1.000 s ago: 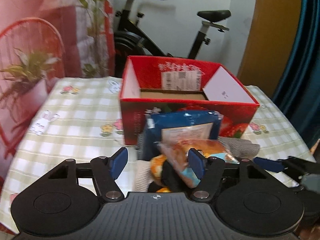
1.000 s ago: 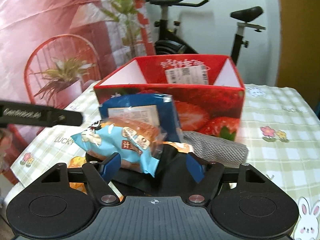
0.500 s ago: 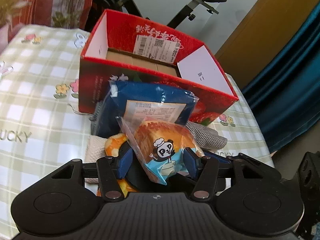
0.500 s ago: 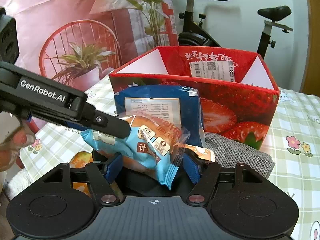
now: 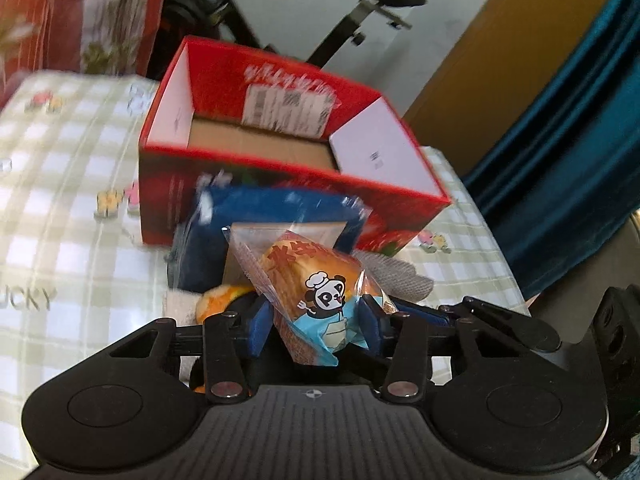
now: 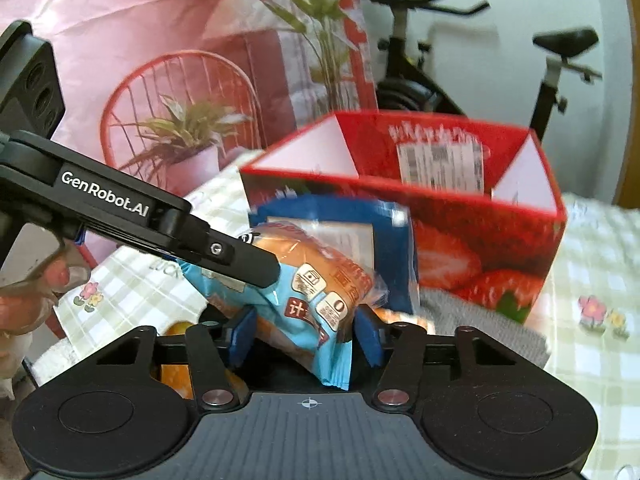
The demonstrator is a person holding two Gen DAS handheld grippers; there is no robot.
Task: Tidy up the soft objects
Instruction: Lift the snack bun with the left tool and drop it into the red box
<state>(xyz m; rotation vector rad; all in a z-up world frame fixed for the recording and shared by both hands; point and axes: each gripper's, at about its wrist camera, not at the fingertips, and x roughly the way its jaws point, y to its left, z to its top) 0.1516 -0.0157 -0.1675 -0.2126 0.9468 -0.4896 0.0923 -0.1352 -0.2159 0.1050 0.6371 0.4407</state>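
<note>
One big table [image 5: 60, 208] with a checked cloth holds everything. On it stands a red box [image 5: 160, 200] with strawberries on the side. Its top is open, and I can see only a bare brown floor and a white label on the far wall inside. No soft things are in it that I can see.

Leaning on the front of the box is a blue bag [image 5: 248, 216]. Beside it lies a grey cloth [image 5: 400, 276], which touches the box too. An orange soft thing [image 5: 218, 300] peeks out low down, mostly hidden, so I cannot tell what it is.

Smaller is the bread packet [image 5: 316, 280] with a panda on it. It is up off the table, in front of the blue bag and not in the box yet.

Both tools are on it. The left gripper [image 5: 314, 320] pinches the packet between its blue pads. The right gripper [image 6: 304, 332] seems to pinch its other end as well.

I think the step now is carrying the bread to the box. Next, one tool should let go, and the other should lift the packet over the front wall and drop it in, gently, because bread squashes
</note>
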